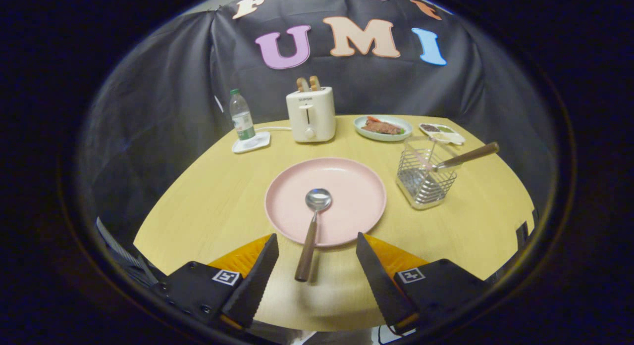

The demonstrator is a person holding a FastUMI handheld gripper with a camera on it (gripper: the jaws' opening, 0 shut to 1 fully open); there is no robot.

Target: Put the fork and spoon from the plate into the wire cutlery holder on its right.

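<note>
A pink plate (351,186) lies on the yellow table just ahead of my fingers. A spoon (313,221) with a metal bowl and brown handle rests on it, the handle sticking over the plate's near rim and ending between my two fingertips. To the plate's right stands the wire cutlery holder (425,179). A utensil with a brown handle (468,156), its head hidden in the basket, leans out of the holder to the right. My gripper (317,242) is open, fingers wide apart on either side of the spoon handle, touching nothing.
At the back of the table (208,206) stand a white toaster (311,113) with toast, a water bottle (241,116) on a white coaster, a plate of food (382,127) and a small sauce dish (442,132). The table's edges curve away left and right.
</note>
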